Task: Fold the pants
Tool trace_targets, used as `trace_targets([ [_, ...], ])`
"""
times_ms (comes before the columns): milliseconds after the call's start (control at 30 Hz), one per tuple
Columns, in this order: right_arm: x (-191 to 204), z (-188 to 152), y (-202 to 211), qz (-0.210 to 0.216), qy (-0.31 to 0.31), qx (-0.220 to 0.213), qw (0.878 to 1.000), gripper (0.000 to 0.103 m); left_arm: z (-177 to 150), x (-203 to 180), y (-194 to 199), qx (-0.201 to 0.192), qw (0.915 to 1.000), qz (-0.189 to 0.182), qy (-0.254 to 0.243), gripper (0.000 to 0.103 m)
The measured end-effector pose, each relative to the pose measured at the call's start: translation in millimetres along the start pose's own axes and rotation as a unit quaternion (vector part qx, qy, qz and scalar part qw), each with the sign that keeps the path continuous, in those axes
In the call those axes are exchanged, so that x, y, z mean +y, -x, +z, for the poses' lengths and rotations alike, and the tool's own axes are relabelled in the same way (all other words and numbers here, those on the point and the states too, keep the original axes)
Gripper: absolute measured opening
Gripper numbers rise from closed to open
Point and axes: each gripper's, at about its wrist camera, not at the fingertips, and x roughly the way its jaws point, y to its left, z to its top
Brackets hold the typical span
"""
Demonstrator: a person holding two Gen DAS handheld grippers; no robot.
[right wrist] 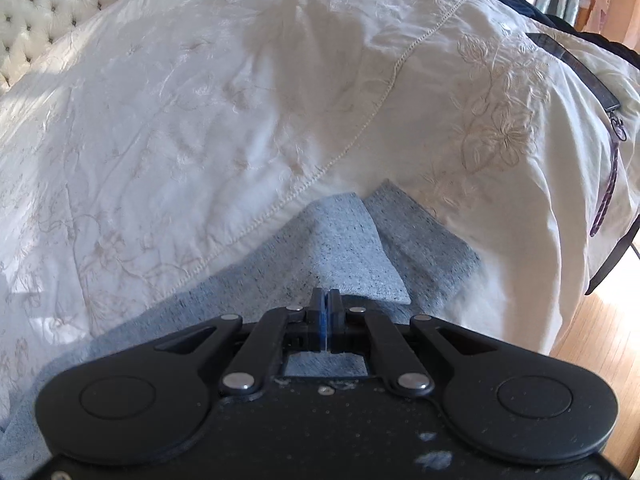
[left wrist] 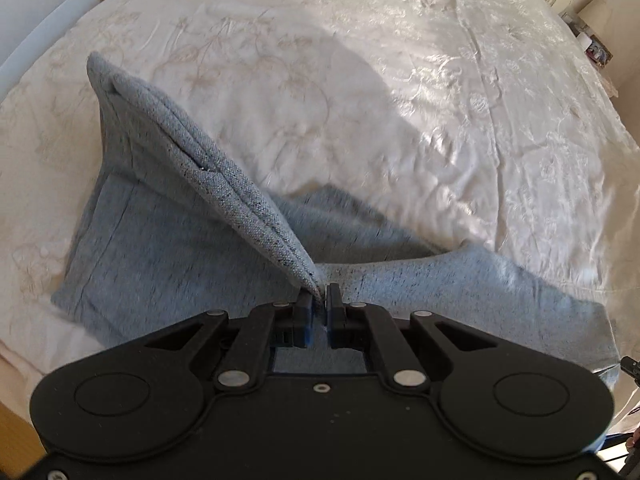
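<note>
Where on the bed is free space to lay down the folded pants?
The white bedspread is bare beyond the grey pants, up to the far edge. In the right view it is bare left of the stitched seam. It is crowded near the right edge, by a dark strap.

Your pants [left wrist: 168, 248] lie on the bed [left wrist: 400, 80]; one edge rises to your left tool [left wrist: 321, 298], the right tool [right wrist: 327, 300] over a leg.
</note>
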Motion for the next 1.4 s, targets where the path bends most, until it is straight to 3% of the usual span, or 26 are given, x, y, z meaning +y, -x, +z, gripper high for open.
trace_targets([
  [267,-37.2,-23.7,-23.3,0.023,0.005,0.027,0.999,0.002,-55.8,2.4,-46.8,0.041,0.9967,0.070,0.013,0.007],
  [333,-46.5,-24.3,-25.6,0.039,-0.008,0.034,0.999,0.011,-62.1,4.6,-52.8,0.043,0.9956,0.081,0.021,0.007],
  [467,-67.2,-22.3,-35.4,0.067,-0.060,0.044,0.995,0.016,-63.0,1.6,-51.2,0.029,0.9949,0.092,0.031,0.007],
  [533,-77.8,-20.3,-42.6,0.083,-0.095,0.057,0.990,0.024,-64.0,0.4,-46.0,0.018,0.9949,0.095,0.030,0.007],
  [700,-93.4,-15.0,-60.0,0.113,-0.186,0.088,0.972,0.028,-59.2,-2.0,-40.5,0.003,0.9943,0.102,0.031,0.007],
  [967,-104.0,-11.1,-78.2,0.131,-0.275,0.108,0.946,0.029,-52.4,-5.6,-42.3,0.004,0.9936,0.109,0.029,0.007],
  [1333,-89.4,-14.0,-87.2,0.127,-0.301,0.124,0.937,0.030,-46.6,-6.3,-48.6,0.015,0.9941,0.106,0.019,0.007],
  [1400,-85.7,-12.5,-89.2,0.121,-0.311,0.107,0.937,0.026,-46.4,-5.3,-49.0,0.015,0.9943,0.104,0.018,0.007],
])
